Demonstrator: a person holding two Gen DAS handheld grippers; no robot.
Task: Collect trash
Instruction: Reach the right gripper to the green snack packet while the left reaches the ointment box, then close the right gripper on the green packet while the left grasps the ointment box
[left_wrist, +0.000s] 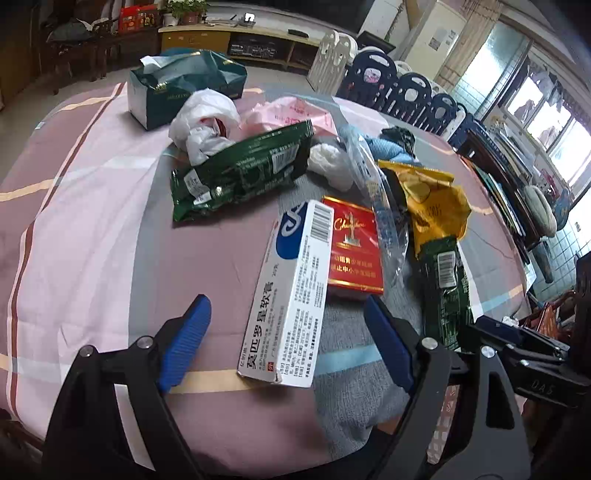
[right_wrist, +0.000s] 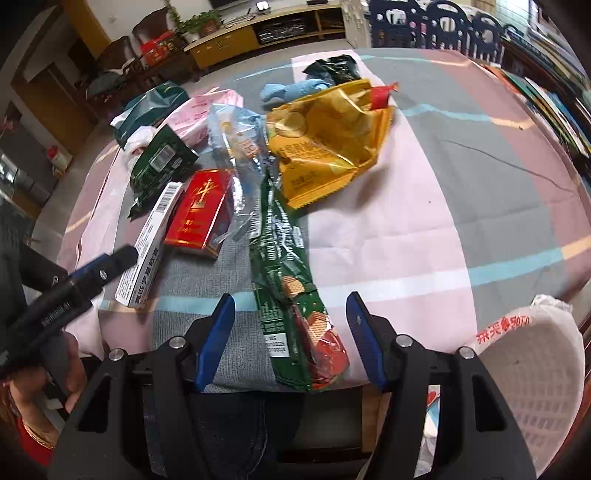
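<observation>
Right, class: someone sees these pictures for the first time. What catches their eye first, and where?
Probably the bright red cigarette pack mid-table, flanked by a long white ointment box and a crumpled yellow chip bag. Nearest the right gripper, a long green wafer wrapper lies between its open blue fingers.

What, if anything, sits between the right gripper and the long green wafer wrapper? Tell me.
Nothing visible. The green wafer wrapper lies flat on the tablecloth, its near end already between the open fingers of the right gripper.
</observation>
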